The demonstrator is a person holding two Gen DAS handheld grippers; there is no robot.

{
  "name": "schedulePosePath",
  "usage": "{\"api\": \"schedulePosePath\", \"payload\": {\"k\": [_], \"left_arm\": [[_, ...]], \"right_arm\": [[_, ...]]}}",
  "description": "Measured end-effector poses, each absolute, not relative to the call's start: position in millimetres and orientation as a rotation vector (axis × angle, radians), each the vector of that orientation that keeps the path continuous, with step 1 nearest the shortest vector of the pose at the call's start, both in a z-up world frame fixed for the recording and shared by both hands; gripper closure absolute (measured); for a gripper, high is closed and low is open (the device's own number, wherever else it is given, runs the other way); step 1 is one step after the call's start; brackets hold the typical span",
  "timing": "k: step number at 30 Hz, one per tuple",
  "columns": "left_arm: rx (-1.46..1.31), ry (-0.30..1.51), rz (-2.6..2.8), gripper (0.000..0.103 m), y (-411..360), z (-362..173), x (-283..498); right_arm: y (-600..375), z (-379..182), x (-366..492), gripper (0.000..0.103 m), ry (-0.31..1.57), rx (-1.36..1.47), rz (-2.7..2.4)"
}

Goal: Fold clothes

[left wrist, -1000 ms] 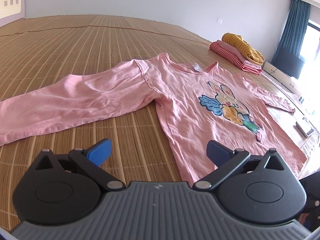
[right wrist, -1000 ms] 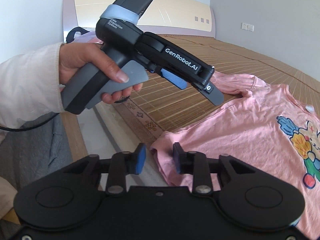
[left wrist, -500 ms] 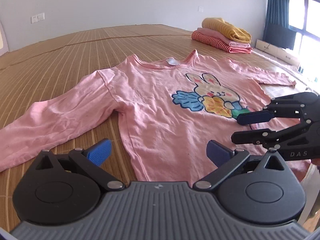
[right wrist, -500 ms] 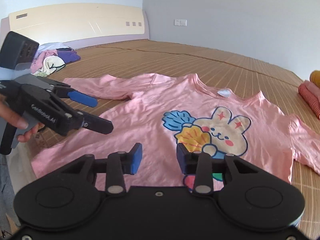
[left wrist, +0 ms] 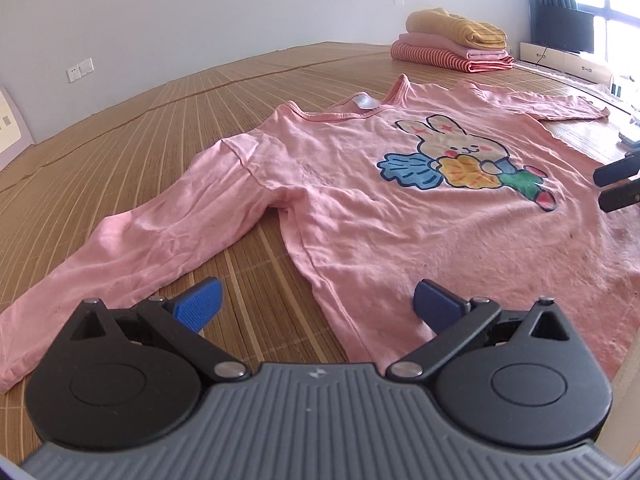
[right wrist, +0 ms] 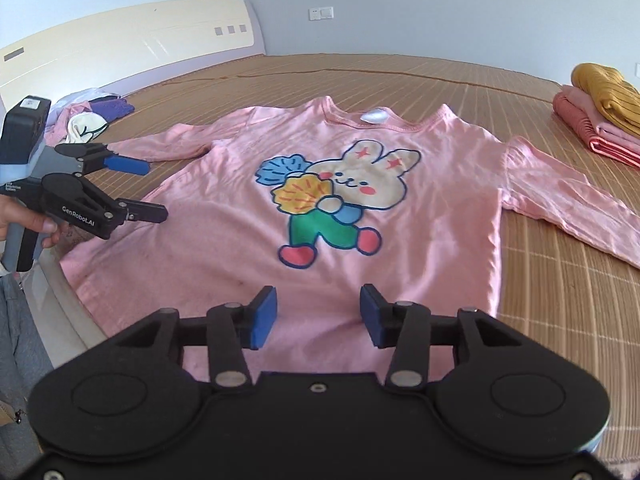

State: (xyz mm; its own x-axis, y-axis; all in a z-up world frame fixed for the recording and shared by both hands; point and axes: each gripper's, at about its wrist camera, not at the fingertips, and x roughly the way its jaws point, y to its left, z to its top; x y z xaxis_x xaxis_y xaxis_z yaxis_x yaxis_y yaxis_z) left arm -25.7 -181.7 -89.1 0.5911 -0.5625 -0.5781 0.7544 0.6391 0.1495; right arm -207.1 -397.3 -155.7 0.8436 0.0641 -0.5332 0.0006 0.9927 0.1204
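Note:
A pink long-sleeved shirt (left wrist: pixel 360 184) with a rabbit print lies flat, face up, on a bamboo mat, both sleeves spread out; it shows too in the right wrist view (right wrist: pixel 304 216). My left gripper (left wrist: pixel 318 304) hovers open over the shirt's side seam near the hem, below the armpit, holding nothing. In the right wrist view the left gripper (right wrist: pixel 146 190) is seen at the left, held by a hand, jaws apart above the hem corner. My right gripper (right wrist: pixel 318 316) stands open above the hem's middle, empty. Its fingertips (left wrist: pixel 620 184) peek in at the left view's right edge.
A stack of folded clothes (left wrist: pixel 456 42), yellow on pink on red stripes, sits at the mat's far corner, shown also as a stack (right wrist: pixel 600 108). A loose pile of garments (right wrist: pixel 92 118) lies by the headboard (right wrist: pixel 120 44). The bed edge (right wrist: pixel 52 296) runs just below the hem.
Both grippers swung to face the shirt squarely and moved closer to its hem. The right gripper's jaws opened wider. The left gripper stayed open.

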Motion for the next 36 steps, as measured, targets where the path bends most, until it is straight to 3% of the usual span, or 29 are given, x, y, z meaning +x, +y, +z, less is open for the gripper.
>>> {"api": "schedulePosePath", "payload": {"k": [7, 13, 16, 24, 27, 29, 36], "left_arm": [[0.335, 0.523, -0.942, 0.0, -186.8, -77.3, -40.8], [0.457, 0.526, -0.973, 0.0, -197.8, -90.4, -57.0], [0.436, 0.528, -0.974, 0.0, -191.1, -92.5, -54.5], [0.282, 0.565, -0.878, 0.0, -169.2, -82.4, -30.3], [0.166, 0.563, -0.885, 0.0, -165.1, -73.8, -23.0], [0.125, 0.564, -0.902, 0.0, -165.8, -70.9, -21.7], [0.136, 0.589, -0.917, 0.0, -175.8, -74.7, -21.8]], "right_arm": [[-393.8, -149.5, -227.3, 0.055, 0.532, 0.091, 0.07], [-382.4, -157.7, -225.6, 0.052, 0.598, -0.001, 0.109], [-391.8, -158.9, -232.4, 0.045, 0.618, -0.02, 0.063], [-419.0, -147.1, -248.0, 0.044, 0.606, 0.043, -0.032], [-444.0, -122.6, -253.3, 0.044, 0.496, 0.17, -0.1], [-468.6, -102.7, -259.3, 0.037, 0.414, 0.262, -0.162], [-595.7, -77.9, -247.7, 0.032, 0.491, 0.387, -0.412]]}}
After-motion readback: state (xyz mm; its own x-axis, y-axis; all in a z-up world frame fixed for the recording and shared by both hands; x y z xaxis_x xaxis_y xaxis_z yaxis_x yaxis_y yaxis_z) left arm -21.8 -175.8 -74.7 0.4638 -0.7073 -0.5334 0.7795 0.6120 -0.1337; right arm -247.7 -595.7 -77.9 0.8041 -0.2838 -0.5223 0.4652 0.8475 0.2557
